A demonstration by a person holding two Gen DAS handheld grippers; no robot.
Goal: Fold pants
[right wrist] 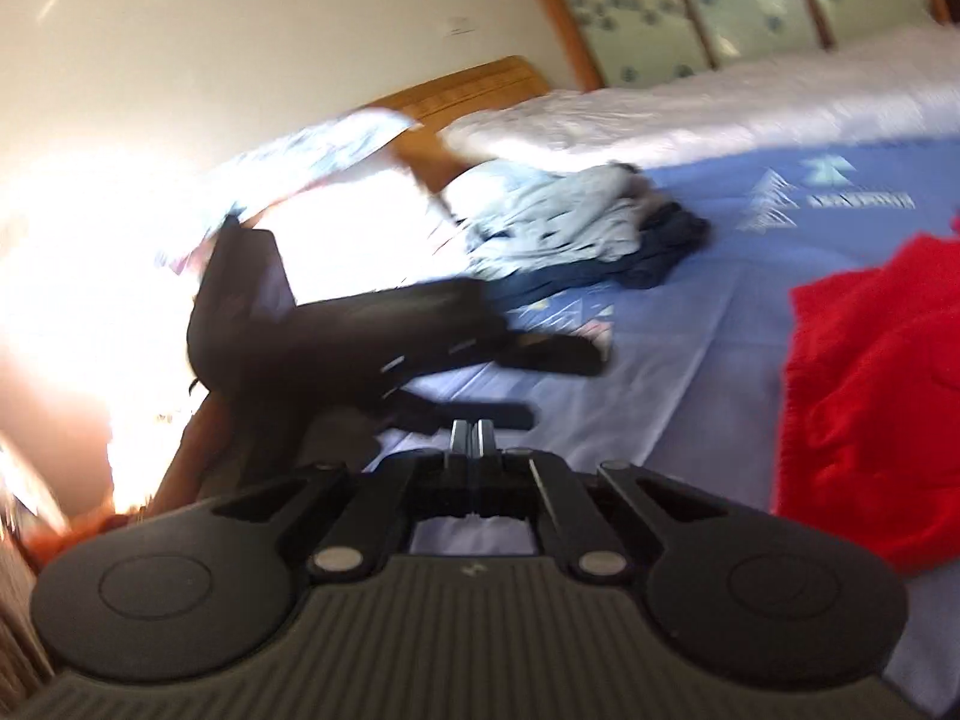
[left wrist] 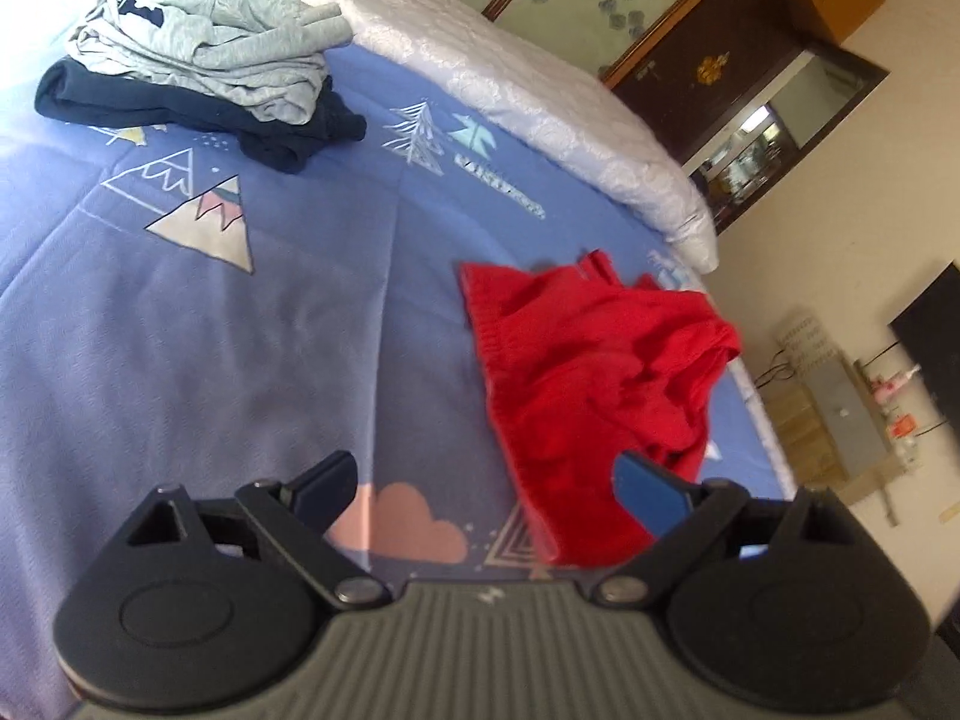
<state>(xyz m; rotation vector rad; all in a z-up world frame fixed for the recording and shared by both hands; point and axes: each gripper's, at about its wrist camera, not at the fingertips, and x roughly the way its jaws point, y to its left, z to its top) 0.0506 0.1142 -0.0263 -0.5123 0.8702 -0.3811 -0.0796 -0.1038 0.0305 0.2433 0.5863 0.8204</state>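
Note:
Red pants (left wrist: 594,384) lie crumpled on the blue printed bedsheet (left wrist: 270,324), waistband toward the left. My left gripper (left wrist: 486,483) is open and empty, hovering just short of their near edge; its right finger overlaps the red cloth in view. The red pants also show at the right of the right wrist view (right wrist: 870,414). My right gripper (right wrist: 472,435) has its jaws together, to the left of the red pants. In that blurred view the left gripper and hand (right wrist: 336,330) appear as a dark shape; whether anything is between the right pads is unclear.
A pile of grey clothes (left wrist: 204,36) on top of dark navy ones (left wrist: 180,108) sits at the far side of the bed. A white quilt (left wrist: 540,90) lies along the far edge. Wooden headboard (right wrist: 468,90) and wardrobe (left wrist: 750,60) stand beyond.

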